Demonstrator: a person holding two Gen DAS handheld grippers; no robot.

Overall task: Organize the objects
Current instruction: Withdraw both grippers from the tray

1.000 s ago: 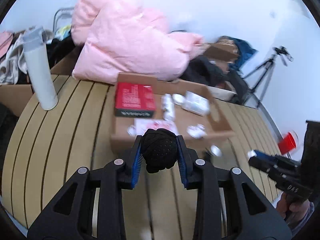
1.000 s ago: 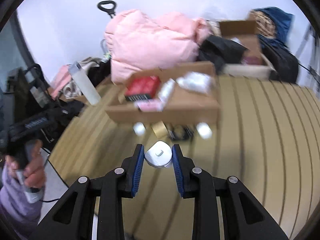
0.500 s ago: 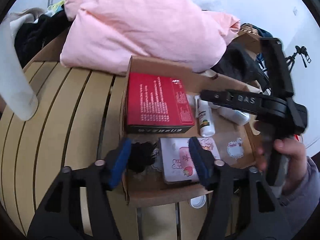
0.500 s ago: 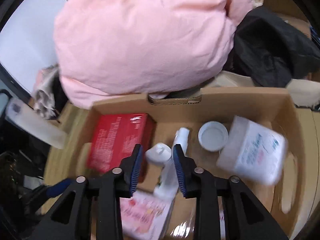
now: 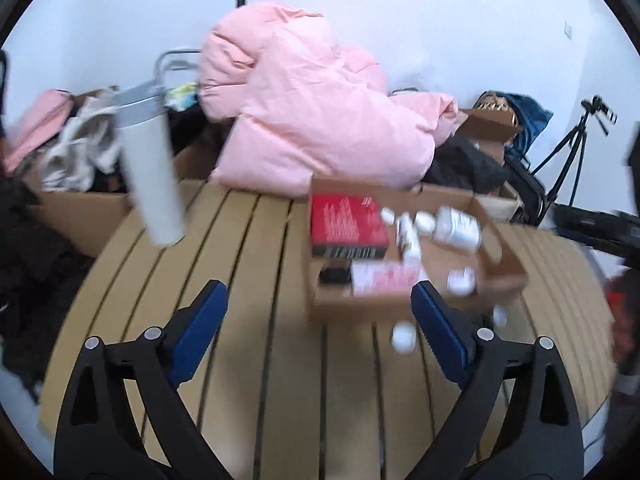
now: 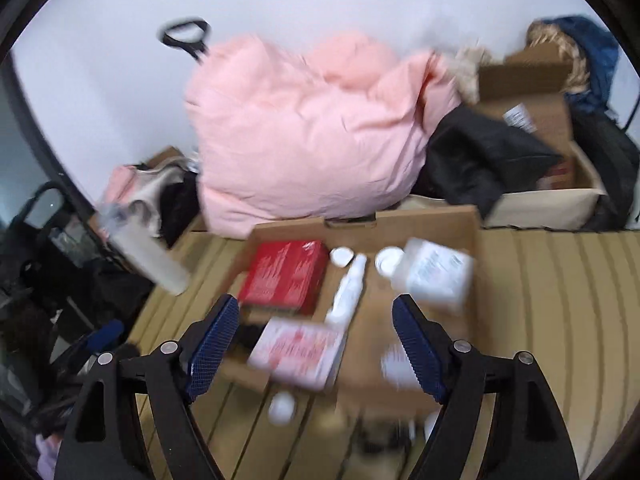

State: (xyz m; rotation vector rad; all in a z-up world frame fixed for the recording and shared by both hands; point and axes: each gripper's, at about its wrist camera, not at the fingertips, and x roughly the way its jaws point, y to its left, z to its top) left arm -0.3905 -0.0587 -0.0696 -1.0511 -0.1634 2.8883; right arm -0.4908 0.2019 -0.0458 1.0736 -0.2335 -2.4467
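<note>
The right gripper [image 6: 314,338] has just been opening its jaws, and nothing sits between them. Beyond it a cardboard box [image 6: 424,218] on the slatted table [image 6: 560,280] holds a red box [image 6: 286,276], a white spray bottle [image 6: 348,290], a white jar [image 6: 434,276] and a pink-and-white packet [image 6: 298,350]. A pink duvet [image 6: 312,132] is piled behind.

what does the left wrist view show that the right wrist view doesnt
Only the left wrist view shows the tripod at the right, the metal rack behind the pink bedding, and the open, empty left claw.

Only the right wrist view shows the far cardboard box with a label and the open, empty right claw.

Both show the pink bedding, the cardboard tray, the red box inside it, the white bottle, the tall white flask and the slatted table.
</note>
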